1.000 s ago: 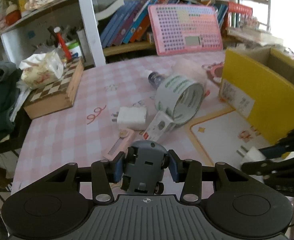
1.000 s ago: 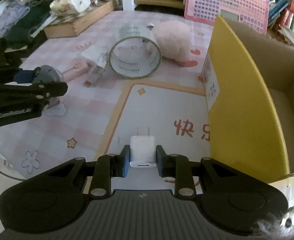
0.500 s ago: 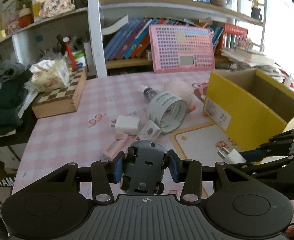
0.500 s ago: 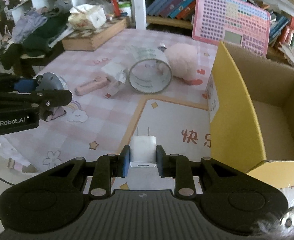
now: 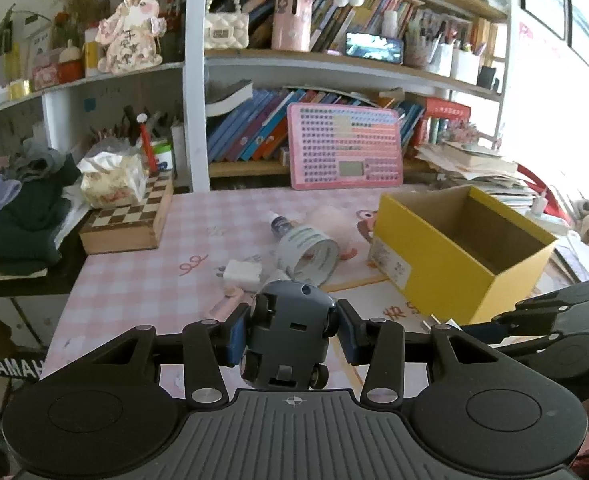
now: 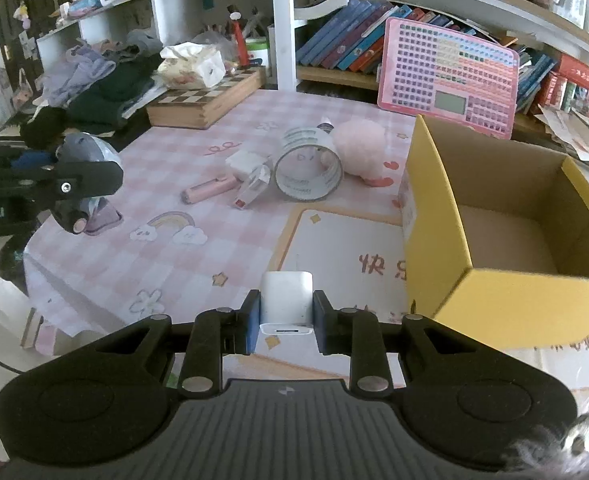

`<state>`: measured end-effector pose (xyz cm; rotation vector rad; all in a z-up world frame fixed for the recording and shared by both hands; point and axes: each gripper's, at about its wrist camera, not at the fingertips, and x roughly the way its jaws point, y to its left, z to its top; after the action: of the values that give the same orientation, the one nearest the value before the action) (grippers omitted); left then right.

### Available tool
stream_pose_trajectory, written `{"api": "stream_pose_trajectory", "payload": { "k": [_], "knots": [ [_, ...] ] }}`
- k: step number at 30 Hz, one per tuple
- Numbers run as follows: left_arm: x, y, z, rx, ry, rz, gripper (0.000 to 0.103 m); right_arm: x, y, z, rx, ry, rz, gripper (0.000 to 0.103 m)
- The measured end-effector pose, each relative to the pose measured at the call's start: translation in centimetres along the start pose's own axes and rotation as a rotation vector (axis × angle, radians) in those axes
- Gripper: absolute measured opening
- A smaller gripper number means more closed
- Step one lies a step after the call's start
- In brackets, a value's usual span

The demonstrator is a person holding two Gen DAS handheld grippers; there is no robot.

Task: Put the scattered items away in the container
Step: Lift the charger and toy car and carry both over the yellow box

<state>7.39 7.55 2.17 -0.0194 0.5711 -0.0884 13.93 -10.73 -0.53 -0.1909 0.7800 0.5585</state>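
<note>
My left gripper (image 5: 290, 330) is shut on a grey toy car (image 5: 290, 332), held above the table's near edge; it shows at the left of the right wrist view (image 6: 74, 184). My right gripper (image 6: 286, 316) is shut on a white charger plug (image 6: 287, 302), held above the table left of the open yellow cardboard box (image 6: 506, 224). The box also shows in the left wrist view (image 5: 454, 248). On the pink checked table lie a tape roll (image 6: 308, 170), a pink plush ball (image 6: 360, 152), another white charger (image 6: 244, 162), a pink stick (image 6: 210, 188), a small packet (image 6: 252, 188) and a small bottle (image 5: 280, 224).
A wooden chessboard box (image 6: 206, 100) with a tissue pack on it stands at the back left. A pink calculator board (image 6: 448, 76) leans against the bookshelf. Clothes (image 6: 98, 88) pile at the far left. Papers and books lie behind the box.
Both grippers have risen and drawn back from the table, so more of the room shows. Each keeps its grip: toy car in the left, plug in the right.
</note>
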Motion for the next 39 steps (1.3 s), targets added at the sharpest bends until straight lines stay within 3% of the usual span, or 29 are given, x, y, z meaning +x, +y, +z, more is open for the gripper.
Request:
{"api": "stream_pose_trajectory", "payload": {
  "k": [17, 39],
  "knots": [
    [-5.6, -1.9, -1.7, 0.024, -0.045, -0.032, 0.043, -4.9, 1.3, -2.9, 0.033, -0.038, -0.003, 0.025],
    [-7.8, -5.3, -3.1, 0.067, -0.056, -0.131, 0.043, -9.0, 0.5, -6.6, 0.116, -0.065, -0.062, 0.025]
  ]
}}
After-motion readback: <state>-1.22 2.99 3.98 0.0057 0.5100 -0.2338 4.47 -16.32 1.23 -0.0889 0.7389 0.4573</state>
